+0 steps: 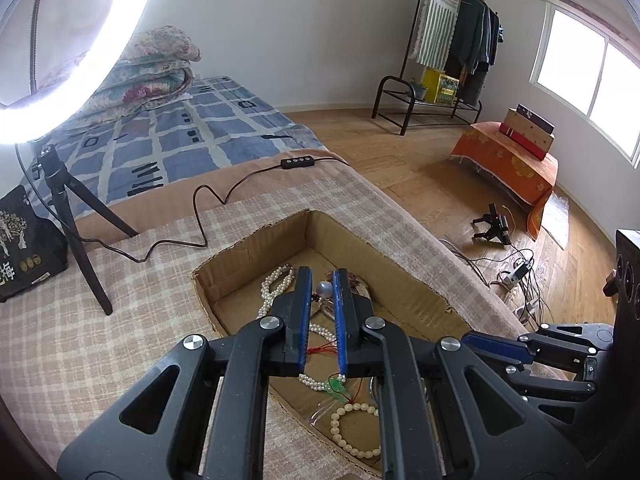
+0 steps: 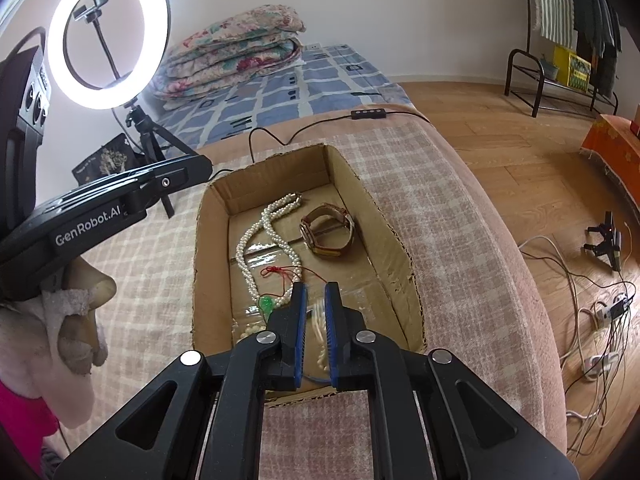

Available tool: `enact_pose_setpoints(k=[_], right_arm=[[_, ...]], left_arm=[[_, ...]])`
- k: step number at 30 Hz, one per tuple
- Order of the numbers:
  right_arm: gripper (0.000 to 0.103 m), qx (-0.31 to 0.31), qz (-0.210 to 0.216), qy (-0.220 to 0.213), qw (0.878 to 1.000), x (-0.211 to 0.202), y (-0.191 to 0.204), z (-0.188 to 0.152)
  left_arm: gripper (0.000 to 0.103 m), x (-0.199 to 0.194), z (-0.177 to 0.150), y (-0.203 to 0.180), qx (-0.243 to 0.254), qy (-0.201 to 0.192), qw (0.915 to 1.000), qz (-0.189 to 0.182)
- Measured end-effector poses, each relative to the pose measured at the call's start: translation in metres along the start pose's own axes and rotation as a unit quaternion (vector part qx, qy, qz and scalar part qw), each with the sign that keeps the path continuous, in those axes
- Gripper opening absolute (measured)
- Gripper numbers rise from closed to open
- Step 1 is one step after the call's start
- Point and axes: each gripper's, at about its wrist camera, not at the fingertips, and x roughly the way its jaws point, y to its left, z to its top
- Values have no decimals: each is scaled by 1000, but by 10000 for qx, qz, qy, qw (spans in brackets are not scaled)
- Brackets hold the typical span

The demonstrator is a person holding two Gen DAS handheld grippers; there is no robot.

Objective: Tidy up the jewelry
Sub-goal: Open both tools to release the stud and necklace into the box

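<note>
Left gripper (image 1: 322,271): over the cardboard box (image 2: 384,236), fingers closed on a small grey bead (image 1: 325,290) pinched near the tips; a red thread trails below them

Box sits open-topped on the checked blanket (image 2: 460,240), ring light (image 2: 108,36) beyond it at 10 o'clock

Inside the box, right wrist view, left to right:
- pearl necklace (image 2: 268,224), long loop running from 12 down to 7 o'clock along the left wall
- green pendant (image 2: 266,303) on a red cord, lying across the necklace's lower end
- wristwatch (image 2: 328,232), at 1 o'clock, on its side, apart from the pearls

Cream bead bracelet (image 1: 352,428): on the box floor at the near end, just beside the pendant

Right gripper (image 2: 316,286): at 6 o'clock over the near end, fingers a little apart, gripping nothing; blurred cream beads show in the gap
</note>
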Motion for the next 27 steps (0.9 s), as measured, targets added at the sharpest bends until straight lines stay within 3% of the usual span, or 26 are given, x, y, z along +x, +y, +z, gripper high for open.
enact_pose_setpoints(k=[2,4,7,10,11,13,18,21,27], right_arm=[[29,9,-33,-25,10000,0,-1,0],[37,10,-73,-45,10000,0,-1,0],[44,9,-135,-42,9999,0,-1,0],[58,26,-252,-97,9996,-2,-2,1],[59,26,-267,-107,9996,-3,-2,1],[60,18,-325,-108,9994,-4,-1,1],[78,-83,-613,-171,9979,-7,5,0],[78,-220,-750,-216,9967,-11,11,0],[78,-280,-888,-344,9951,-20,16,-1]], left_arm=[[16,0,1,0,14,-3,10000,30],[44,-3,1,1,14,-77,9999,67],[47,-8,1,2,5,-153,9998,115],[49,-11,2,2,14,-156,9997,176],[52,-12,2,2,12,-168,9997,185],[69,-16,2,2,5,-241,9994,246],[72,-27,4,3,-28,-328,9989,322],[78,-34,5,1,0,-376,9987,340],[78,-47,5,-5,69,-442,9982,388]])
